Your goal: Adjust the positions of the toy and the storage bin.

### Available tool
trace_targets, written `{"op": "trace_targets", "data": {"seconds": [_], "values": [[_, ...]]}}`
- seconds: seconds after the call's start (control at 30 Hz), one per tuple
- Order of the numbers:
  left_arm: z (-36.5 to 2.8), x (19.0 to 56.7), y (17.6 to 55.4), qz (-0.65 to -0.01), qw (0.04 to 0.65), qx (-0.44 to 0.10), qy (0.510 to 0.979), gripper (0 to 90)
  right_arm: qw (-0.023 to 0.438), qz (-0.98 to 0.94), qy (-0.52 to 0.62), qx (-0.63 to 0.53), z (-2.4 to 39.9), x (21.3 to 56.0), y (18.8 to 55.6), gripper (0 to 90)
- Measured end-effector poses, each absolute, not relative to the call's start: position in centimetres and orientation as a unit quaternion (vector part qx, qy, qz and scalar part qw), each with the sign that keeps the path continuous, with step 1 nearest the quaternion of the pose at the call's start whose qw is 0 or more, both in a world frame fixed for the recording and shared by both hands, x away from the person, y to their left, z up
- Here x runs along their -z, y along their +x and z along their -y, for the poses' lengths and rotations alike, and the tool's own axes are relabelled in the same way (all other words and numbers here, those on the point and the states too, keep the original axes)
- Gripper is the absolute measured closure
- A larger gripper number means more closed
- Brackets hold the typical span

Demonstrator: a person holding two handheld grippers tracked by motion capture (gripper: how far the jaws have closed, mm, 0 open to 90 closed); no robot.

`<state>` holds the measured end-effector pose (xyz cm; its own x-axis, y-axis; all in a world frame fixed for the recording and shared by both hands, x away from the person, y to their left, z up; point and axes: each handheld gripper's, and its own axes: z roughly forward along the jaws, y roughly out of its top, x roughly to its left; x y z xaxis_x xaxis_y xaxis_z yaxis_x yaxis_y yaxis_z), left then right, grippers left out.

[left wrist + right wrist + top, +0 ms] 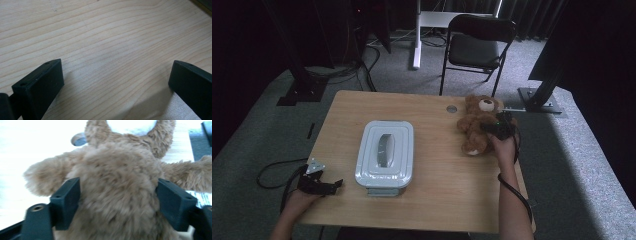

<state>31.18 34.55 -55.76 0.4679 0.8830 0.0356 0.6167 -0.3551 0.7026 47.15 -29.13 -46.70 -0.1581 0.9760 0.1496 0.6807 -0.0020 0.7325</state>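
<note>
Nearest the person, the left gripper [323, 182] rests at the table's [437, 200] front left corner, jaws spread wide over bare wood with nothing between them. Beyond it, mid-table, sits a pale grey lidded box [385, 154], its lid on. Farther right, the right gripper [117, 200] straddles the teddy bear's [117, 182] torso, jaws wide with the plush between them; whether the pads press in, the pictures do not settle. The bear lies near the far right edge, beside a round grommet [452, 108]. It looks light, soft and compressible, unlikely to slip; the thick torso seems the soundest hold, since limbs would flop.
</note>
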Motion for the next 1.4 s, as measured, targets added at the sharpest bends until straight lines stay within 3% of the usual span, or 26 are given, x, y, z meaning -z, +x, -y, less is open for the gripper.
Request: {"op": "trace_targets", "data": {"seconds": [0.07,0.27,0.6,0.77,0.97,1.4], "values": [[-34.5,55.8,31.2,-0.470,0.318,-0.209,0.797,0.4,0.215,-0.681,0.603,-0.356,29.0,46.3,46.4,12.5],[-34.5,55.6,31.3,-0.472,0.325,-0.198,0.796,0.3,0.231,-0.679,0.578,-0.388,28.0,44.4,44.2,13.2],[-34.1,54.7,31.8,-0.474,0.332,-0.182,0.795,0.3,0.191,-0.701,0.531,-0.437,23.4,43.1,41.9,11.6],[-33.4,54.2,32.1,-0.471,0.333,-0.182,0.797,0.3,0.168,-0.723,0.499,-0.447,19.6,44.4,41.3,11.6],[-32.9,53.8,32.7,-0.473,0.335,-0.193,0.792,0.3,0.174,-0.741,0.484,-0.432,16.2,46.7,41.2,11.6],[-30.9,53.6,34.2,-0.459,0.338,-0.203,0.796,0.3,0.143,-0.752,0.483,-0.425,12.7,50.7,42.1,11.6]]}}
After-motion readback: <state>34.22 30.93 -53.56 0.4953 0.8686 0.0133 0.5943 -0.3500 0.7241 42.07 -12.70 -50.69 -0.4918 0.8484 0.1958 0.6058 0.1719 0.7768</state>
